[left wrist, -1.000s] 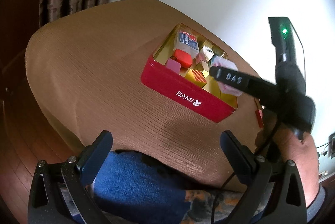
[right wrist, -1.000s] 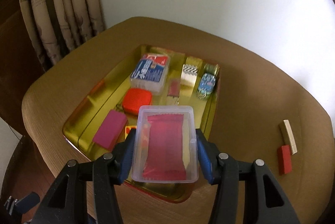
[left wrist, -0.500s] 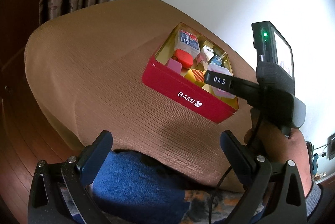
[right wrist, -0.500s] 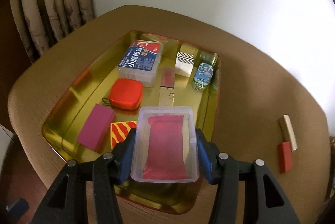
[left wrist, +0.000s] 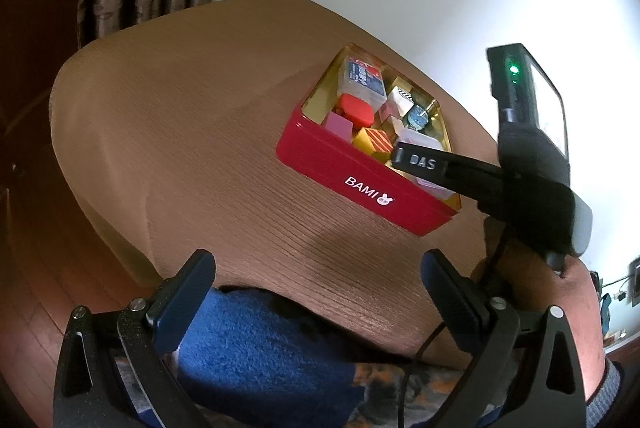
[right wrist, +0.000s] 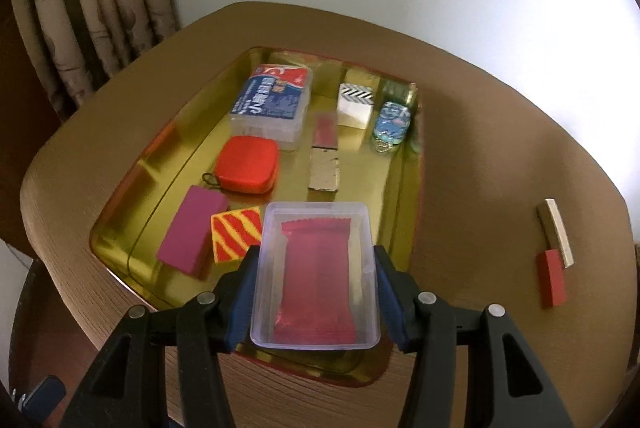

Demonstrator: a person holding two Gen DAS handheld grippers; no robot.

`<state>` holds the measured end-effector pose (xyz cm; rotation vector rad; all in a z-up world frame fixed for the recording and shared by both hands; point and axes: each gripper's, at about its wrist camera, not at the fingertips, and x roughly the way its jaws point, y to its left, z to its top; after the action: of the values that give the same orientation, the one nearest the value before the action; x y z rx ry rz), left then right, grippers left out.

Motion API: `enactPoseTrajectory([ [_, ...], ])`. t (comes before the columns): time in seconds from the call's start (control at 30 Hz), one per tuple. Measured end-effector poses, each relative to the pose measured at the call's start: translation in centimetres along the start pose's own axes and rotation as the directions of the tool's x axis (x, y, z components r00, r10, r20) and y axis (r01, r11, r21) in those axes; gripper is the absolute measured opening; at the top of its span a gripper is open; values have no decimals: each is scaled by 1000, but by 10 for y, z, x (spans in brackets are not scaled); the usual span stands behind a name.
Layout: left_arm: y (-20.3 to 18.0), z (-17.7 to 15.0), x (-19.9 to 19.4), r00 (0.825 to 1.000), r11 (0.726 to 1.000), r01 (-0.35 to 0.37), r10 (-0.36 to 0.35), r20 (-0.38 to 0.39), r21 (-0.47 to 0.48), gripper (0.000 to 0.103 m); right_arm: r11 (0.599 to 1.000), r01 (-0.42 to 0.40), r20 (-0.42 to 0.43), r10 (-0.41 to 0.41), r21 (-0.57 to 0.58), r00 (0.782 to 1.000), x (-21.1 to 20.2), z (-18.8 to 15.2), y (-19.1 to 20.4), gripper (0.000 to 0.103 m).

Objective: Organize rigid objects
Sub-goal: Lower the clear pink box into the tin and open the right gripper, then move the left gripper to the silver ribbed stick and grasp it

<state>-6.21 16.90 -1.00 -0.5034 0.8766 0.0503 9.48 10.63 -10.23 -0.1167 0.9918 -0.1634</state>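
Note:
My right gripper (right wrist: 316, 280) is shut on a clear plastic box (right wrist: 316, 268) with a red packet inside, held low inside the front right of the red tin (left wrist: 360, 184) with a gold interior (right wrist: 160, 164). The tin holds a blue card box (right wrist: 276, 96), a red pouch (right wrist: 246, 164), a magenta block (right wrist: 192, 232), a striped block (right wrist: 236, 234) and several small pieces. My left gripper (left wrist: 316, 292) is open and empty, low at the table's near edge. The right gripper also shows in the left wrist view (left wrist: 420, 160) over the tin.
A red block (right wrist: 552, 278) and a pale block (right wrist: 556, 230) lie on the brown round table (right wrist: 480, 148) right of the tin. Curtains (right wrist: 88, 16) hang at the back left. A blue fuzzy cloth (left wrist: 260, 360) lies below the left gripper.
My right gripper has carried the clear box forward and down into the tin. The left gripper has stayed put.

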Motion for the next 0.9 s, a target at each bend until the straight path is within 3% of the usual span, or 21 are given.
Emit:
enactPoseTrajectory([
  [0.6,0,-1,2,1000,1000,-18,18,-1,4,101,999,-30,-28,30,20,999,6,-3,-1,57],
  [0.73,-1,-1,3,1000,1000,-18,18,-2,6,101,995,-90,-24,91,53,996,2,-3,-5,62],
  [0.8,-2,-1,3,1000,1000,-22,22,4,9,101,979,-172,18,171,106,985,-10,-5,-16,62],
  [0.9,-5,-3,4,1000,999,-28,28,6,18,101,968,-196,52,190,155,980,-24,-6,-34,62],
])
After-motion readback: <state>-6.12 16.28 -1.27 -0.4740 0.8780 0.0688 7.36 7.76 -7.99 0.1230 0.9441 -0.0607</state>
